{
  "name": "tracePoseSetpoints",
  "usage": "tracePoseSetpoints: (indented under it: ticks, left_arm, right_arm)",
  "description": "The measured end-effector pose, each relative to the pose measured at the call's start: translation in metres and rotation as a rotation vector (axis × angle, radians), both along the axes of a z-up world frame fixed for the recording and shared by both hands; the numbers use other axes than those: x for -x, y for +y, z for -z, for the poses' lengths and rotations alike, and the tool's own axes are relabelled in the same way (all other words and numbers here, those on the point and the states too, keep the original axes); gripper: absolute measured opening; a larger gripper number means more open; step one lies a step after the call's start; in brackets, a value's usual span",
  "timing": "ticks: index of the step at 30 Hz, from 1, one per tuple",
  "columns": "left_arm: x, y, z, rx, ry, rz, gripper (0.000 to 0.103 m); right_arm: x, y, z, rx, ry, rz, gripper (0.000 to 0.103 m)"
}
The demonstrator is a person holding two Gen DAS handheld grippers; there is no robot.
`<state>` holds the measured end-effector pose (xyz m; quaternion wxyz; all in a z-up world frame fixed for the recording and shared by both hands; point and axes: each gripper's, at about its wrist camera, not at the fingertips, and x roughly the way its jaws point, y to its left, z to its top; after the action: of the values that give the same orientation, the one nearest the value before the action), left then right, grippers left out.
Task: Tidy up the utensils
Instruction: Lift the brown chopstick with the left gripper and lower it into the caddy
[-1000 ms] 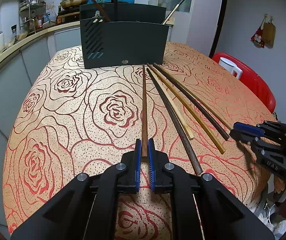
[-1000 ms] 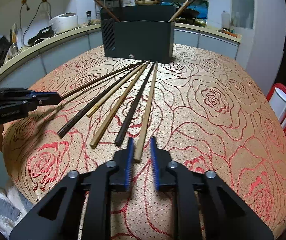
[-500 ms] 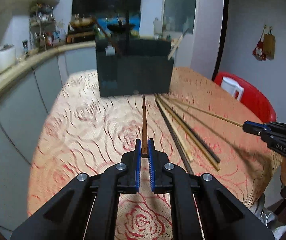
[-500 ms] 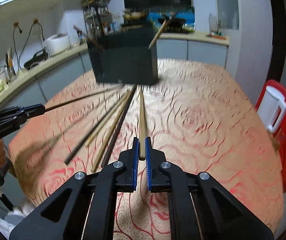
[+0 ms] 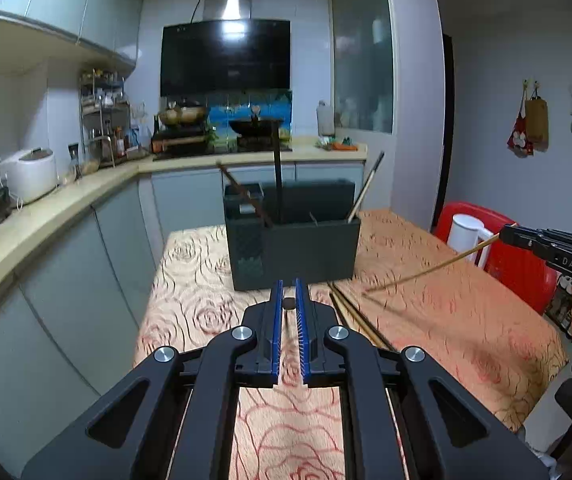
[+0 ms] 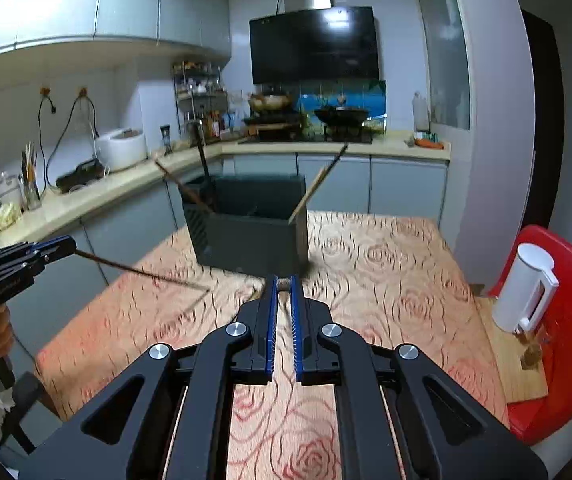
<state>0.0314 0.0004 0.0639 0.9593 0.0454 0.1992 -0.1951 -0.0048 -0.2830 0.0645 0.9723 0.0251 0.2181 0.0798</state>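
Note:
My left gripper [image 5: 288,300] is shut on a dark brown chopstick [image 5: 287,303], seen end-on; the right wrist view shows it [image 6: 142,271] slanting down from the left gripper [image 6: 68,245] toward the table. My right gripper [image 6: 282,282] is shut on a light wooden chopstick [image 6: 284,282], seen end-on; the left wrist view shows it [image 5: 430,270] slanting down from the right gripper [image 5: 506,234]. A black utensil holder [image 5: 292,236] stands on the table [image 5: 446,312] ahead and also shows in the right wrist view [image 6: 250,224]; it holds three chopsticks. Other chopsticks [image 5: 356,316] lie on the cloth.
A red chair [image 6: 566,320] with a white jug [image 6: 526,284] and a wooden board stands right of the table. A kitchen counter [image 5: 46,216] runs along the left and back, with a rice cooker [image 5: 32,174] and a stove.
Both grippers closed on a chopstick each and lifted them off the table. The cameras tilted up, so the kitchen fills the view.

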Motion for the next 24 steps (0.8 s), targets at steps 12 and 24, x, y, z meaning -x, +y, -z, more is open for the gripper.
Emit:
tracePoseSetpoints:
  ticks: [12, 24]
  left_arm:
    - [-0.047, -0.012, -0.051, -0.026, -0.009, 0.017, 0.007]
    - [-0.069, -0.026, -0.084, -0.037, -0.009, 0.071, 0.007]
  right_arm:
    - [-0.041, -0.008, -0.039, -0.088, -0.019, 0.018, 0.007]
    - [-0.072, -0.008, -0.077, -0.089, -0.042, -0.005, 0.007]
